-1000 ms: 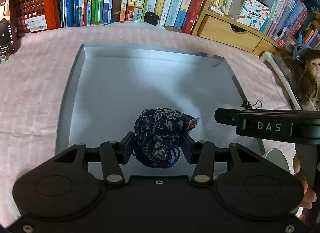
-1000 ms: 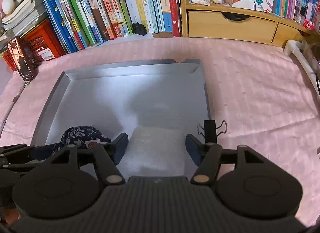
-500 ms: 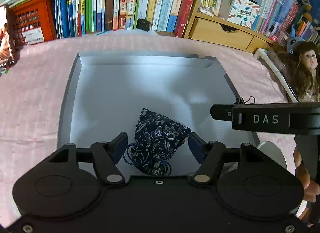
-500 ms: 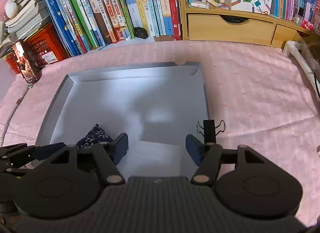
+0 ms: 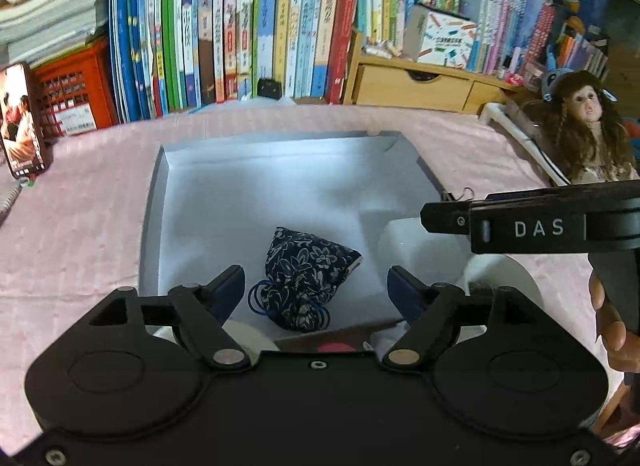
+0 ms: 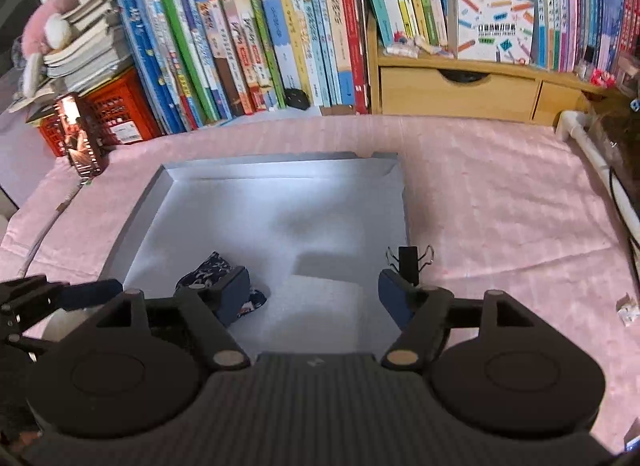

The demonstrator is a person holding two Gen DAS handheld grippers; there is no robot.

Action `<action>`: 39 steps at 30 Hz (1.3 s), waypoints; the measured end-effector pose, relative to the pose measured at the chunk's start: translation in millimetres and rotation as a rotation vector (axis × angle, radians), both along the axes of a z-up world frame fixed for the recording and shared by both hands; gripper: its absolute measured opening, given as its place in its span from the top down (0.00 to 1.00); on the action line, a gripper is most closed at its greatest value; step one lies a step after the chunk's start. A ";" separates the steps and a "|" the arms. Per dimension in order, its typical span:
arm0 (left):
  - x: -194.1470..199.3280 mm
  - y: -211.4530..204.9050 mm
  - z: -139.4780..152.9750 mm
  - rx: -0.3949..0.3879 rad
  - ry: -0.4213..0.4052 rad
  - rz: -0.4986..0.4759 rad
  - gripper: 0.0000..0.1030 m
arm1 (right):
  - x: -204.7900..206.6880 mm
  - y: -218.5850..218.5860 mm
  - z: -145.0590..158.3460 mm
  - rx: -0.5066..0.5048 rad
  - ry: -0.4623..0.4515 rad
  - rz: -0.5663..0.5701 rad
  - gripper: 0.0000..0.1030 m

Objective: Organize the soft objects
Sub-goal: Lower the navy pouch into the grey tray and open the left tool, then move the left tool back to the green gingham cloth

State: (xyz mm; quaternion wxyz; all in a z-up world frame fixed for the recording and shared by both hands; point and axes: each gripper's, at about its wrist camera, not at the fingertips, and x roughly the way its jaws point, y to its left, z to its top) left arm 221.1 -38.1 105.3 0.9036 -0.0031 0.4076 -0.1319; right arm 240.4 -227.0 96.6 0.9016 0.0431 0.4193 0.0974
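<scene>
A dark blue flowered pouch (image 5: 308, 266) with a blue cord lies on the floor of the grey tray (image 5: 156, 201), near its front edge. My left gripper (image 5: 316, 292) hovers just behind and above it. Its jaws are opening and both pads stand clear of the cloth. In the right wrist view the pouch (image 6: 208, 268) is partly hidden behind my right gripper's left finger. My right gripper (image 6: 313, 294) hangs over a white foam pad (image 6: 320, 298) in the tray (image 6: 136, 217). Its jaws are opening with nothing gripped. From the left wrist it shows side-on (image 5: 520, 225).
A black binder clip (image 6: 408, 258) stands on the pink cloth by the tray's right rim. Books (image 5: 240, 33), a wooden drawer unit (image 6: 460, 89) and a red crate (image 5: 68, 93) line the back. A doll (image 5: 584, 129) and a white pipe (image 6: 592, 153) sit at right, a phone (image 5: 22, 121) at left.
My left gripper opened and let go of the pouch, then drew back and up. The pouch now lies loose in the tray. My right gripper also pulled back and widened slightly.
</scene>
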 end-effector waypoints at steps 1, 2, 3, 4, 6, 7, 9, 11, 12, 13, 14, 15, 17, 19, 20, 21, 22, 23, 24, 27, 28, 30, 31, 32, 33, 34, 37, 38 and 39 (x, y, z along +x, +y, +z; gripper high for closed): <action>-4.4 0.3 1.6 0.001 -0.011 -0.004 0.24 | -6.2 -1.4 1.4 0.002 -0.014 0.007 0.20; -9.8 0.0 3.5 0.000 -0.023 -0.007 0.23 | -10.4 -2.3 2.2 0.002 -0.024 0.013 0.19; -15.8 -0.1 5.6 0.000 -0.036 -0.013 0.23 | -15.6 -3.6 3.2 0.002 -0.035 0.018 0.18; -22.2 -0.2 7.9 0.000 -0.051 -0.020 0.22 | -22.1 -4.9 4.6 0.002 -0.050 0.023 0.18; -33.9 -0.3 11.9 -0.001 -0.075 -0.031 0.21 | -33.5 -7.0 6.8 0.002 -0.075 0.034 0.17; -40.0 0.0 13.6 -0.005 -0.083 -0.035 0.21 | -39.5 -8.3 7.7 0.004 -0.089 0.037 0.16; -50.4 0.9 16.3 -0.018 -0.093 -0.049 0.20 | -50.8 -10.2 10.1 0.010 -0.112 0.041 0.15; -59.4 1.3 18.3 -0.026 -0.102 -0.056 0.19 | -63.0 -11.7 13.1 0.021 -0.139 0.044 0.15; -64.2 1.3 19.5 -0.028 -0.109 -0.059 0.19 | -67.2 -12.1 14.4 0.024 -0.149 0.045 0.14; -68.7 1.4 20.4 -0.029 -0.117 -0.060 0.19 | -73.0 -13.0 15.7 0.030 -0.160 0.045 0.14; -73.3 1.0 21.1 -0.028 -0.126 -0.063 0.19 | -77.1 -13.7 16.8 0.034 -0.169 0.044 0.14; -77.9 0.2 22.0 -0.026 -0.135 -0.067 0.18 | -82.0 -14.5 18.3 0.039 -0.180 0.045 0.14; -86.5 -0.5 23.0 -0.025 -0.151 -0.073 0.18 | -91.4 -15.0 20.7 0.043 -0.201 0.046 0.13; -95.2 -1.0 24.1 -0.024 -0.165 -0.082 0.17 | -101.0 -16.4 23.5 0.039 -0.227 0.047 0.11; -99.6 -1.1 24.0 -0.023 -0.173 -0.086 0.17 | -105.6 -17.1 24.5 0.035 -0.241 0.047 0.10; -103.5 -1.3 24.0 -0.020 -0.180 -0.089 0.16 | -109.6 -17.7 25.3 0.030 -0.253 0.047 0.09; -108.5 -0.9 23.8 -0.017 -0.190 -0.091 0.16 | -114.4 -18.3 25.8 0.025 -0.266 0.046 0.09; -112.4 -1.7 23.6 -0.013 -0.199 -0.092 0.15 | -118.6 -18.8 25.6 0.020 -0.275 0.045 0.08; -115.9 -1.7 23.1 -0.010 -0.207 -0.094 0.15 | -123.0 -19.3 25.2 0.017 -0.286 0.043 0.07; -126.7 -1.8 19.3 -0.016 -0.213 -0.098 0.13 | -134.6 -19.9 22.2 0.020 -0.308 0.036 0.05; -129.7 -1.3 17.6 -0.023 -0.210 -0.099 0.13 | -137.7 -19.9 20.9 0.022 -0.313 0.034 0.05; -135.8 0.3 14.0 -0.036 -0.205 -0.098 0.13 | -144.7 -20.9 18.0 0.023 -0.324 0.030 0.03; -137.7 1.2 12.0 -0.040 -0.204 -0.096 0.13 | -147.7 -20.4 16.3 0.020 -0.330 0.027 0.03; -140.7 1.9 10.3 -0.043 -0.206 -0.092 0.13 | -150.6 -20.3 14.9 0.016 -0.336 0.024 0.02; -143.7 2.7 8.3 -0.045 -0.208 -0.087 0.13 | -154.0 -20.1 13.6 0.011 -0.341 0.022 0.02; -145.9 3.2 6.3 -0.046 -0.210 -0.083 0.13 | -157.5 -20.1 12.0 0.006 -0.347 0.019 0.01; -154.3 6.0 -0.4 -0.058 -0.210 -0.070 0.12 | -166.7 -20.0 6.5 -0.008 -0.362 0.010 0.00; -157.1 7.0 -2.9 -0.063 -0.211 -0.063 0.12 | -169.3 -20.4 4.5 -0.011 -0.364 0.007 0.00; -159.9 7.7 -5.4 -0.068 -0.214 -0.054 0.12 | -171.5 -20.9 2.2 -0.014 -0.365 0.003 0.00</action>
